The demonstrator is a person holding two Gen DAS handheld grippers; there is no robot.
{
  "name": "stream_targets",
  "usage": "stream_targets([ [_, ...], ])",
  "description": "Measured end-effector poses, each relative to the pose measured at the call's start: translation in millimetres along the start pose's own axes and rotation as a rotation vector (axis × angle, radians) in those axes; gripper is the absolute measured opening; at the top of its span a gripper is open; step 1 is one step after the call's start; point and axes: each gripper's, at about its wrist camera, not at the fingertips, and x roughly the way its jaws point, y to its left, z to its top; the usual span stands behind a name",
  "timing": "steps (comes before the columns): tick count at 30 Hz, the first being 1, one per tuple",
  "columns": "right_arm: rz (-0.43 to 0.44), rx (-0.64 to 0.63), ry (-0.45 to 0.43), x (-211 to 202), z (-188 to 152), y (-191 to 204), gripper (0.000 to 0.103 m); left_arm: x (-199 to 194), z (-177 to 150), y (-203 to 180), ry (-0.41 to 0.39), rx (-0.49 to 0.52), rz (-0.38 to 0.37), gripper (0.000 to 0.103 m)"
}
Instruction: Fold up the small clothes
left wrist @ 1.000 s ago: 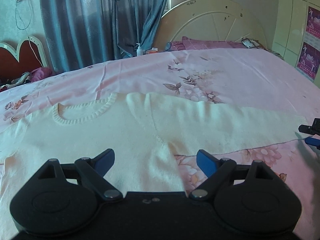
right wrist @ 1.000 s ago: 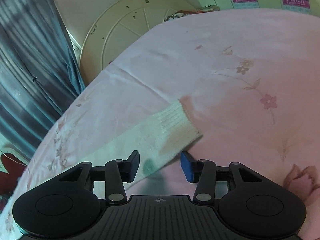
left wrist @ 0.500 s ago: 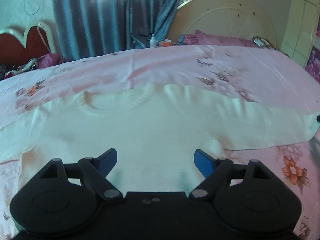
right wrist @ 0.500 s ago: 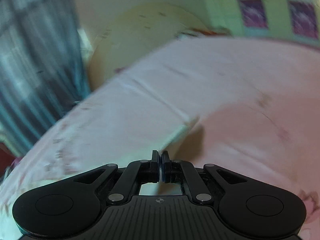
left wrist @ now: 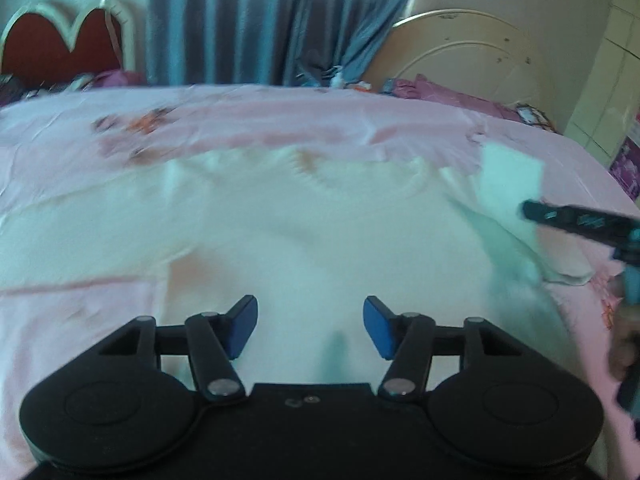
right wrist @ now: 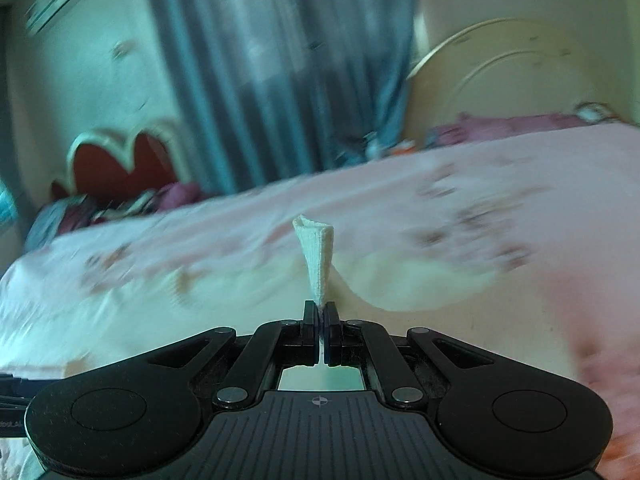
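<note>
A cream knit sweater [left wrist: 304, 236] lies flat on the pink floral bedsheet [left wrist: 248, 120], neckline away from me. My left gripper [left wrist: 310, 326] is open and empty, low over the sweater's body. My right gripper [right wrist: 320, 312] is shut on the ribbed sleeve cuff [right wrist: 318, 260], which stands up from between its closed jaws. In the left wrist view the right gripper [left wrist: 532, 210] comes in from the right, holding the raised sleeve [left wrist: 508, 184] above the sweater's right shoulder. Both views are motion-blurred.
Blue curtains [left wrist: 248, 20] and a cream round headboard [left wrist: 472, 52] stand behind the bed. A red heart-shaped headboard [left wrist: 64, 44] is at back left. Purple pillows [left wrist: 452, 94] and small bottles [left wrist: 340, 78] lie at the bed's far edge.
My right gripper closed on the sleeve cuff, lifted it and swung it left over the sweater. My left gripper moved left over the sweater's body and stayed open.
</note>
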Motion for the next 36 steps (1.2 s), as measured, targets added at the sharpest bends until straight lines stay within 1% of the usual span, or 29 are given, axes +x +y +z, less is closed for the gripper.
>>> stream_targets([
  [1, 0.013, -0.016, 0.022, 9, -9, 16, 0.001, -2, -2, 9, 0.005, -0.019, -0.001, 0.056],
  [3, 0.029, -0.031, 0.065, 31, -15, 29, 0.001, -4, -4, 22, 0.013, -0.042, -0.004, 0.056],
  [5, 0.005, -0.049, 0.119, 47, -24, 39, 0.001, -7, -3, 30, 0.019, -0.044, -0.036, 0.059],
  [6, -0.03, -0.063, 0.127, 44, -29, 44, 0.001, -8, 0, 31, 0.022, -0.039, -0.06, 0.067],
  [7, -0.045, -0.068, 0.117, 38, -31, 45, 0.001, -8, 2, 30, 0.022, -0.03, -0.084, 0.082],
  [8, -0.046, -0.064, 0.107, 30, -32, 47, 0.009, -9, 5, 27, 0.01, -0.021, -0.105, 0.086],
  [9, -0.068, -0.051, 0.094, 20, -33, 47, 0.02, -8, 6, 25, -0.003, -0.011, -0.125, 0.086],
  [10, -0.099, -0.037, 0.075, 7, -36, 41, 0.054, -5, 8, 22, -0.007, -0.001, -0.157, 0.082],
  [11, -0.121, -0.026, 0.054, -2, -37, 35, 0.072, 0, 10, 17, -0.004, 0.003, -0.19, 0.079],
  [13, -0.133, 0.011, 0.052, -21, -37, 21, 0.071, 17, 15, 5, 0.009, -0.012, -0.259, 0.064],
  [14, -0.138, 0.033, 0.061, -29, -37, 12, 0.056, 28, 17, -1, 0.027, -0.028, -0.294, 0.06],
  [15, -0.156, 0.056, 0.082, -34, -37, 0, 0.045, 40, 19, -6, 0.05, -0.054, -0.327, 0.054],
  [16, -0.182, 0.078, 0.099, -37, -36, -10, 0.036, 52, 21, -11, 0.07, -0.075, -0.347, 0.053],
  [17, -0.199, 0.102, 0.111, -39, -35, -20, 0.036, 64, 23, -16, 0.081, -0.089, -0.356, 0.053],
  [19, -0.223, 0.169, 0.119, -42, -34, -41, 0.036, 80, 26, -25, 0.089, -0.089, -0.329, 0.052],
  [21, -0.239, 0.228, 0.119, -40, -35, -56, 0.036, 94, 31, -32, 0.091, -0.086, -0.326, 0.05],
  [23, -0.233, 0.274, 0.111, -40, -35, -67, 0.036, 105, 36, -37, 0.087, -0.089, -0.337, 0.042],
  [24, -0.232, 0.286, 0.107, -38, -35, -68, 0.036, 109, 39, -40, 0.087, -0.087, -0.34, 0.033],
  [25, -0.231, 0.294, 0.104, -38, -34, -69, 0.036, 113, 42, -43, 0.088, -0.086, -0.343, 0.018],
  [26, -0.23, 0.299, 0.102, -37, -33, -70, 0.036, 116, 44, -43, 0.09, -0.086, -0.352, 0.009],
  [27, -0.229, 0.304, 0.099, -35, -32, -69, 0.036, 116, 47, -42, 0.08, -0.095, -0.366, 0.007],
  [28, -0.226, 0.307, 0.097, -33, -32, -68, 0.036, 110, 49, -40, 0.051, -0.096, -0.369, 0.007],
  [29, -0.224, 0.309, 0.096, -31, -32, -68, 0.036, 100, 52, -37, 0.007, -0.088, -0.371, 0.007],
  [31, -0.227, 0.307, 0.097, -27, -31, -68, 0.036, 80, 58, -25, -0.052, -0.077, -0.364, 0.007],
  [33, -0.23, 0.302, 0.098, -25, -30, -68, 0.036, 64, 60, -3, -0.095, -0.087, -0.327, 0.007],
  [35, -0.233, 0.294, 0.101, -23, -30, -68, 0.036, 52, 55, 27, -0.115, -0.099, -0.28, 0.007],
  [36, -0.236, 0.286, 0.103, -22, -29, -67, 0.036, 49, 50, 43, -0.114, -0.1, -0.243, 0.007],
])
